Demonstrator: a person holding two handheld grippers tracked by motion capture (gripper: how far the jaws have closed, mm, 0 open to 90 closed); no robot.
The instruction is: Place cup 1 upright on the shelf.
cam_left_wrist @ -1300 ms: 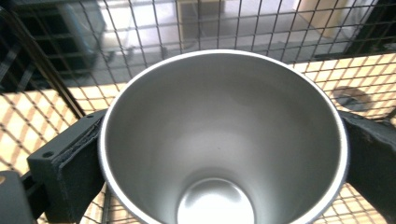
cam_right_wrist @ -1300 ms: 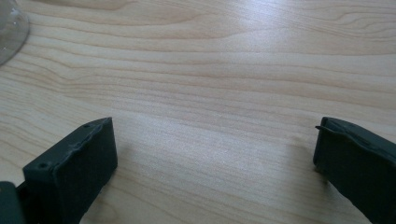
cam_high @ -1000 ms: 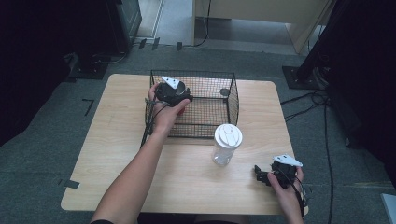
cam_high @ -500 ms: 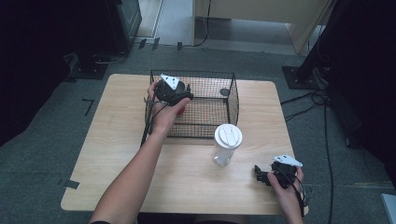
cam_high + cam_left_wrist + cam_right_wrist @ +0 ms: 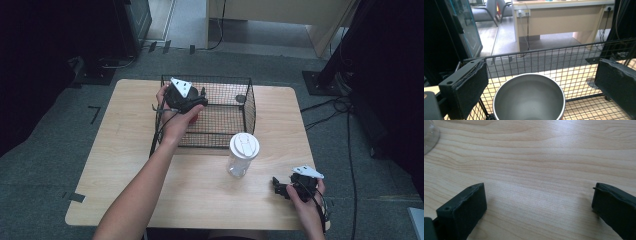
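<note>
Your left gripper hangs wide open over the steel cup inside the wire basket, gripping nothing; right gripper wide open, empty, low over the table.

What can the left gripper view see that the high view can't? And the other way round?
The left gripper view looks down into a grey metal cup in a corner of the basket, between the open jaws of the left gripper, with a desk beyond. The high view takes in the whole table, a clear bottle with a white lid, and the right gripper, open near the table's front edge. Both have the wire basket and a small dark disc on its floor.
</note>
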